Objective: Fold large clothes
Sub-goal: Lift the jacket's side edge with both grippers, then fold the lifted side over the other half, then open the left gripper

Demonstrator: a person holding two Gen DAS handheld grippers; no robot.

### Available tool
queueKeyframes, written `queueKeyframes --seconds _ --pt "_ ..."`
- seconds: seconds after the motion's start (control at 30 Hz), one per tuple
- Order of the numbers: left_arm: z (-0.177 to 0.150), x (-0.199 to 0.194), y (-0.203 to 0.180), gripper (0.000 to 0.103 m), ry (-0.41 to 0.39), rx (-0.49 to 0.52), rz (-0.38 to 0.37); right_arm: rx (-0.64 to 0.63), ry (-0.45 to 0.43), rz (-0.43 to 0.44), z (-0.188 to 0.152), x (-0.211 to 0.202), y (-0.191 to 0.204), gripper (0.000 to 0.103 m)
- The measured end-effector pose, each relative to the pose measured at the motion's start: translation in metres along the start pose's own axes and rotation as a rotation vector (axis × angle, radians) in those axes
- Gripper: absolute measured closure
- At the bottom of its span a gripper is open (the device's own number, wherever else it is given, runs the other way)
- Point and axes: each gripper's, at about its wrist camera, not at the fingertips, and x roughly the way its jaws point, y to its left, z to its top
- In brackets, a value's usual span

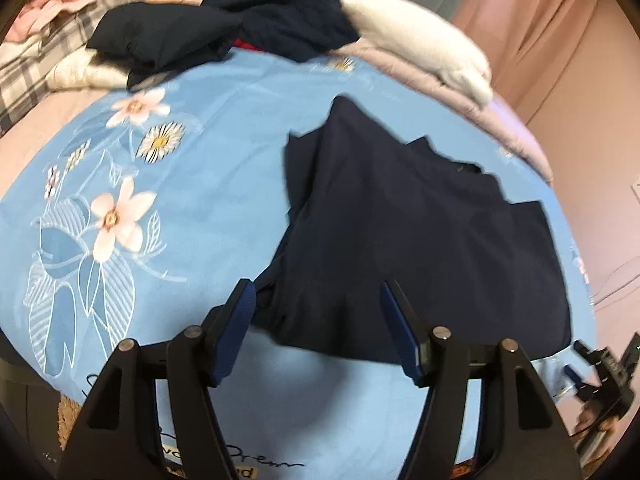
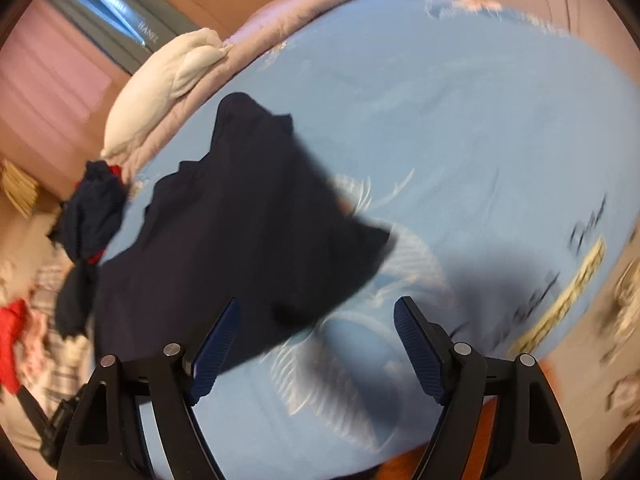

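Working from the left of the bed (image 1: 208,152), the blue floral cover is smooth printed cotton, lightly rucked, and slick enough that the cloth on it may slide when tugged. At about eleven o'clock in the left wrist view a loose heap of dark clothes (image 1: 248,28) waits; a careless sweep could drag it into the working area.

The left hand-held gripper (image 1: 316,332) has its jaws apart with nothing pinched. Its ribbed blue pads sit just above the near hem of the navy garment (image 1: 420,240).

That garment lies flat toward the right half of the bed, partly folded, a soft matte knit with sleeves or corners tucked in at the top edge. Its near left corner looks bunched, I judge, and a fold made over it would trap a wrinkle.

At one o'clock a white pillow (image 1: 420,32) rests on a pink quilt (image 1: 500,120), plump and out of the way.

The right hand-held gripper (image 2: 316,344) is likewise spread and empty, over the garment's free corner. That view is smeared, so a hurried grab could catch the bedcover with the cloth, or take one layer only.
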Motion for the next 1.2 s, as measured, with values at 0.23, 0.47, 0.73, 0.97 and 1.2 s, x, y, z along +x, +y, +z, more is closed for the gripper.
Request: queueKeyframes --seconds 0.23,0.47,0.73,0.97,1.2 --pt "0.004 -0.005 -0.041 0.041 -0.004 0.07 -0.131 -0.004 0.003 0.095 0.0 0.028 0.02 0.024" --pt "-0.015 0.045 -0.104 0.082 0.12 0.19 -0.225 0.089 0.007 0.106 0.007 0.047 0.016 0.022" --pt "-0.043 0.1 -0.139 0.084 0.236 0.228 -0.245 0.134 -0.028 0.098 0.0 0.043 0.015 0.027" --pt "-0.049 0.115 -0.131 0.088 0.265 0.168 -0.228 0.066 -0.05 0.056 0.005 0.045 0.029 0.068" --pt "-0.052 0.11 -0.14 0.091 0.264 0.21 -0.181 -0.019 -0.138 0.079 0.012 0.015 0.054 0.084"
